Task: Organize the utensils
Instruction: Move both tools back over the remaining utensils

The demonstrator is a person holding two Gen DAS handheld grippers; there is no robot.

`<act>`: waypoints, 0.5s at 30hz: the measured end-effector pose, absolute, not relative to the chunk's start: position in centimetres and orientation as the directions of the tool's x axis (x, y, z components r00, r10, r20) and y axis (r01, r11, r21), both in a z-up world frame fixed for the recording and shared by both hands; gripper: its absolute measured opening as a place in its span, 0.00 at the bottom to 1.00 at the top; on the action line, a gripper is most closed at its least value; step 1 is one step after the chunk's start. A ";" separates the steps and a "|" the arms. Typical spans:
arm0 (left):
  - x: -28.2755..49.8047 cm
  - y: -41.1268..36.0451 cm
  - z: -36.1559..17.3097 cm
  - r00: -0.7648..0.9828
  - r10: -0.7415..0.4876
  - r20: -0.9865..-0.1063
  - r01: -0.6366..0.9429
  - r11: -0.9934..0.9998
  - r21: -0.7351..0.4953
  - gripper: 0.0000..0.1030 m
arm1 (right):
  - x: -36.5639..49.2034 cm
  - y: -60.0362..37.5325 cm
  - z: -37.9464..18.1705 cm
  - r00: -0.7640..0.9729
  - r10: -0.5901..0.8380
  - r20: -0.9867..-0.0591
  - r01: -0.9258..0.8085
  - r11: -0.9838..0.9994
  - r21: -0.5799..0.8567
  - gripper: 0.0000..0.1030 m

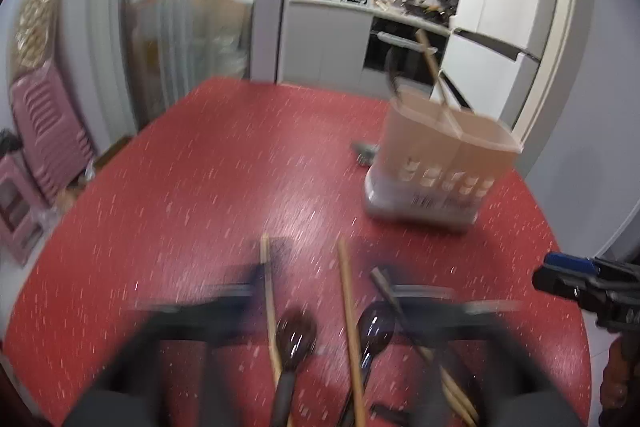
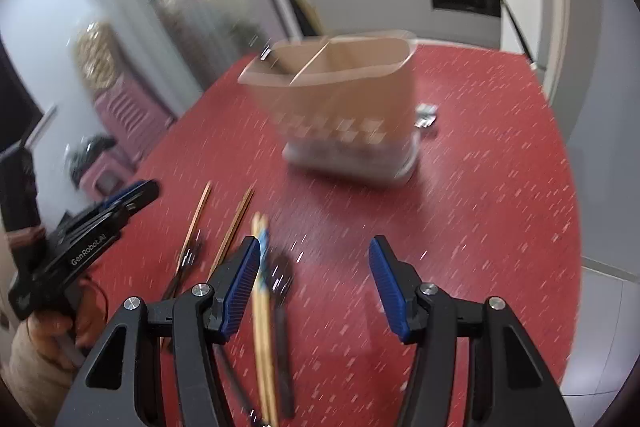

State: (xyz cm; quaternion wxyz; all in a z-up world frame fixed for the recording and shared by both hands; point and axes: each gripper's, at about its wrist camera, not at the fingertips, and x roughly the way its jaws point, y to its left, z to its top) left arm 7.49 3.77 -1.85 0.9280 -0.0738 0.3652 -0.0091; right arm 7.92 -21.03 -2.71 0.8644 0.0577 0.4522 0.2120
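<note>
A beige two-compartment utensil holder (image 1: 440, 155) (image 2: 344, 99) stands on the red speckled table (image 1: 200, 167). A wooden chopstick (image 1: 430, 63) and a dark utensil stick out of it. Two dark spoons (image 1: 296, 335) (image 1: 374, 327) and wooden chopsticks (image 1: 348, 307) lie on the table near me. My left gripper (image 1: 340, 295), blurred, hovers open over them. My right gripper (image 2: 316, 267) is open above the table. A pale pair of chopsticks (image 2: 262, 287) and a dark spoon (image 2: 280, 275) lie by its left finger (image 2: 244, 275). Nothing is held.
A small grey object (image 1: 364, 151) (image 2: 426, 115) lies behind the holder. Pink stools (image 1: 48, 131) stand left of the table. A glass door (image 1: 188, 27) and a kitchen counter (image 1: 360, 7) are beyond. The table's right edge (image 2: 572, 227) curves close by.
</note>
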 end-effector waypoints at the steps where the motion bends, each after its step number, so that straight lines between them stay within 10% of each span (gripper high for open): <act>1: 6.7 4.2 -2.2 0.741 -0.045 -0.670 -0.068 0.987 -0.142 1.00 | 7.3 -20.4 -3.0 0.482 0.427 -0.765 -0.333 0.897 0.290 0.59; 15: 3.5 7.5 -8.6 0.613 0.015 -0.790 -0.115 0.991 -0.070 1.00 | 0.5 -13.8 -7.3 0.289 0.442 -0.849 -0.576 0.789 0.214 0.59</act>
